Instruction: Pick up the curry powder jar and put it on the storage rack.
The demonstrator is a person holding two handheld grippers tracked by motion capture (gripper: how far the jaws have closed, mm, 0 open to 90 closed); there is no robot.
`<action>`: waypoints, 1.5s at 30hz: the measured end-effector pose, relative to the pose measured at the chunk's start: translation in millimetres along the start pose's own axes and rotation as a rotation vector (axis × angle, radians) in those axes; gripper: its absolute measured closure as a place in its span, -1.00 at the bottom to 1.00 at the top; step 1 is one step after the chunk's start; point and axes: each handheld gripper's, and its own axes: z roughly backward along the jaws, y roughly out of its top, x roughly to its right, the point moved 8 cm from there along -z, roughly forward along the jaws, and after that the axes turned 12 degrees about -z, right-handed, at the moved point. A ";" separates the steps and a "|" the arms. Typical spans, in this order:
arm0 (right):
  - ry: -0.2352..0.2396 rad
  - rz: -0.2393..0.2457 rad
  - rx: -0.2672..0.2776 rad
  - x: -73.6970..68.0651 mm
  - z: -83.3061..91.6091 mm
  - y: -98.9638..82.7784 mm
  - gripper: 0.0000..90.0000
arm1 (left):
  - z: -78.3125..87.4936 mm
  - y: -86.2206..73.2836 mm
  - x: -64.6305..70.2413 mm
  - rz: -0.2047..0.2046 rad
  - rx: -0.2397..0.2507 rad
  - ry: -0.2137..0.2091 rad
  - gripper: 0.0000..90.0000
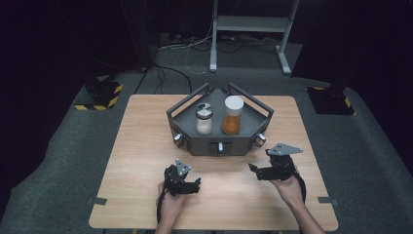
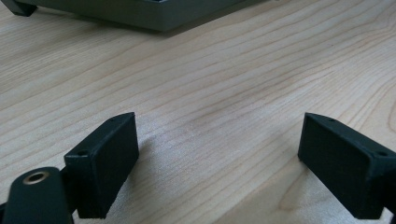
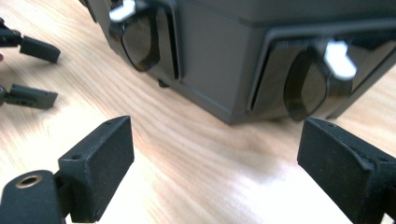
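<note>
A dark grey rack (image 1: 243, 145) stands at the back middle of the wooden table (image 1: 146, 146). It holds a glass shaker (image 1: 204, 119) of white powder with a silver lid and a jar (image 1: 233, 116) of orange powder with a white lid. Its front faces carry knobs (image 1: 220, 146). My left gripper (image 1: 198, 185) lies low in front of the rack's left side, open, with bare wood between its jaws (image 2: 218, 128). My right gripper (image 1: 254, 171) hovers before the rack's right side, open (image 3: 212, 128), facing two black knobs (image 3: 310, 86) with white levers.
The rack's base (image 2: 140, 16) runs along the top of the left gripper view. The left gripper's fingers (image 3: 39, 49) show at the left edge of the right gripper view. Beyond the table are a grey floor, cables and a metal stand (image 1: 248, 24).
</note>
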 end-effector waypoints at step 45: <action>-0.126 -0.094 -0.076 -6.3 -34.6 -66.8 -0.76 | 0.2 0.1 -0.1 -0.002 -0.003 -0.004 -0.72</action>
